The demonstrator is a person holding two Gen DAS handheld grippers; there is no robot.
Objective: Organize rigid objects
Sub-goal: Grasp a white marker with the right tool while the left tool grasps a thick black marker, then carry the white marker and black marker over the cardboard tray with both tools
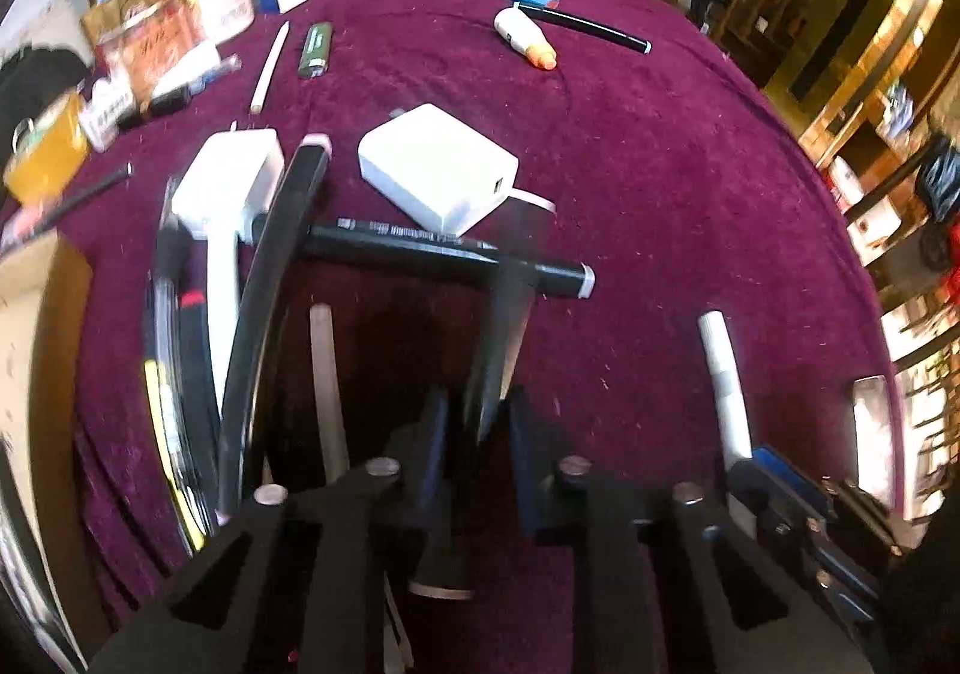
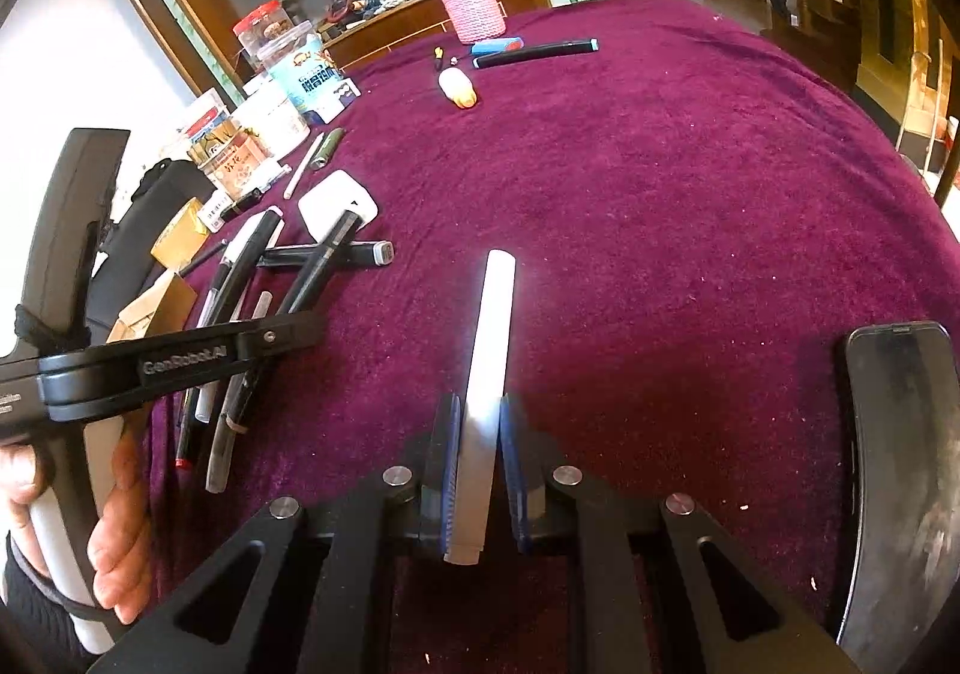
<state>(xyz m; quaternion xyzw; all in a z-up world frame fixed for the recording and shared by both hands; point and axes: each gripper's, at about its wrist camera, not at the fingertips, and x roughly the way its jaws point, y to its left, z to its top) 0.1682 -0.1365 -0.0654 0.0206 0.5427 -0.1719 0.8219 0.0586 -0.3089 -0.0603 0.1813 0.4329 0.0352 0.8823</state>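
- The right tongs [image 2: 480, 470] are clamped on a white marker [image 2: 491, 374], held clear above the purple table [image 2: 690, 206] and pointing away from the camera.
- The left tongs [image 1: 477, 434] are pressed together on a dark pen [image 1: 501, 338], its tip over the black marker [image 1: 456, 254] beside the white charger [image 1: 438, 170].
- Best to bring the white marker over to the pile of pens [image 2: 240, 278] at the left and line it up with them before letting go.
- Lower slowly, or the round barrel may roll away.
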